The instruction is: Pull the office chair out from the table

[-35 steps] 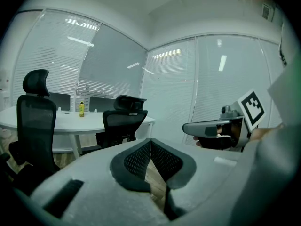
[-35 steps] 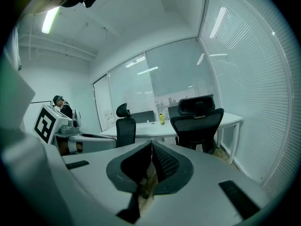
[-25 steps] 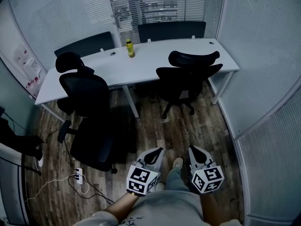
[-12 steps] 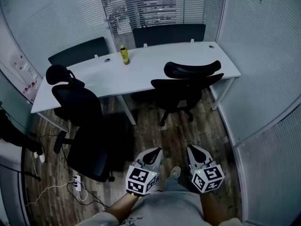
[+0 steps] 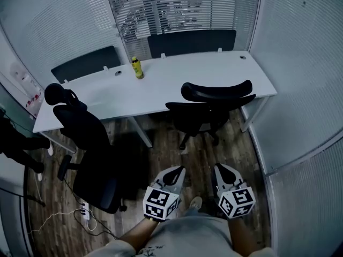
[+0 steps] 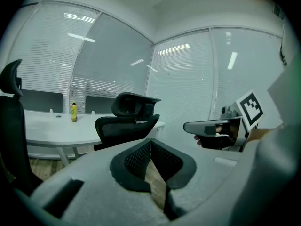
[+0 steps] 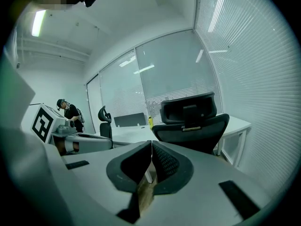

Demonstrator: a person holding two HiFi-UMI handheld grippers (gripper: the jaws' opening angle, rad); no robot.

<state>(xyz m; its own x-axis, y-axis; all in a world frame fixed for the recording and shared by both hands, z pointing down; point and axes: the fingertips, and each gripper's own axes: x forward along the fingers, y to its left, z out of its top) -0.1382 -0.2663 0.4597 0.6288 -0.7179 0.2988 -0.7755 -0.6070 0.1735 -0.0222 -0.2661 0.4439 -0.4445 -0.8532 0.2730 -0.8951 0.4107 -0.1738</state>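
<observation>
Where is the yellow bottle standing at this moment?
In the head view, the bottle stands on the white table near its far edge, a little left of centre. It is beyond and to the left of the right-hand chair.

The office chair [image 5: 210, 107] is black, the table [image 5: 187, 71] white, the bottle [image 5: 137, 68] yellow.

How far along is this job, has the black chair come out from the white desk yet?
Done: nothing yet; the black mesh office chair ahead sits tucked against the long white table. In hand: nothing; the left gripper and right gripper are both shut and empty, short of the chair. Left: reach the chair, grip it, and pull it out.
</observation>
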